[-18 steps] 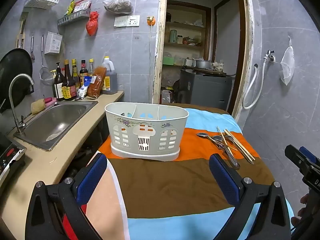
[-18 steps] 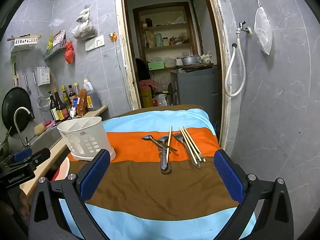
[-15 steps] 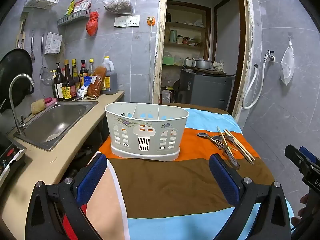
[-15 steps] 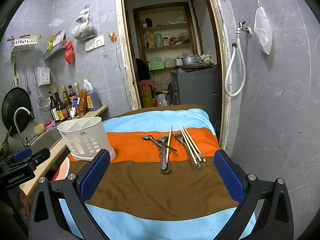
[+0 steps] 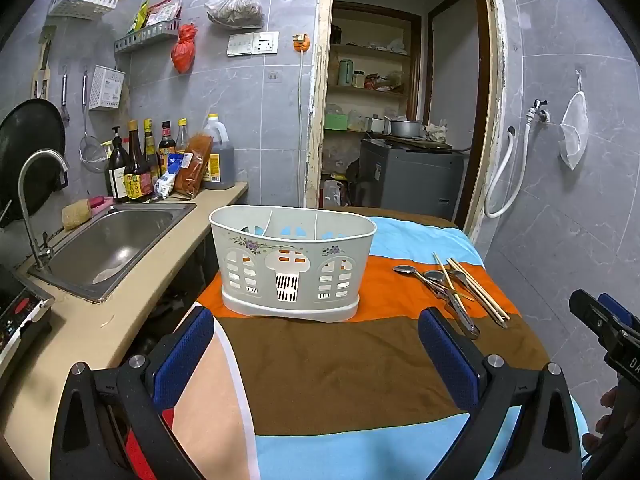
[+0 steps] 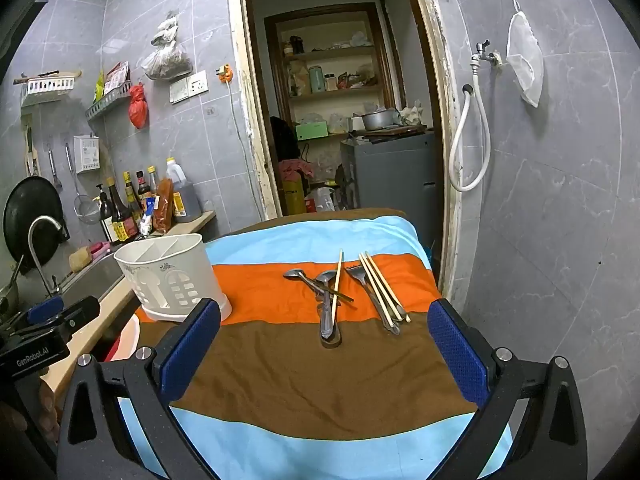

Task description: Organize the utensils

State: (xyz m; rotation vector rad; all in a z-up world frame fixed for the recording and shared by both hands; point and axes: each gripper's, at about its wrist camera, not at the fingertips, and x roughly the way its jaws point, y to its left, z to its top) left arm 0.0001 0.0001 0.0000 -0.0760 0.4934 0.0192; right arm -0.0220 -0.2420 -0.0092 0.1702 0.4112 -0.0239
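Left hand-held gripper (image 5: 316,344) sat wide apart, nothing between its blue pads, low over the brown band of the striped cloth (image 5: 344,364) on the desk. Right hand-held gripper (image 6: 324,340) was just as wide and just as empty, also over the brown band.

White plastic utensil caddy (image 5: 291,266) stood upright on the orange stripe at the cloth's left side, straight ahead of the left gripper; three compartments, nothing visible inside. Seen from the right wrist, the same caddy (image 6: 172,276) was left of the cutlery.

Utensils lay loose on the orange stripe, right of the caddy and well apart from it: two spoons (image 6: 316,280) crossing each other, one single chopstick (image 6: 338,280) laid over them, then a fork (image 6: 368,292) with several chopsticks (image 6: 384,286) on top of it. Handles pointed toward the right gripper, ends reaching the brown band.

Steel sink (image 5: 108,248) and sauce bottles (image 5: 136,168) were on the counter left of the desk.
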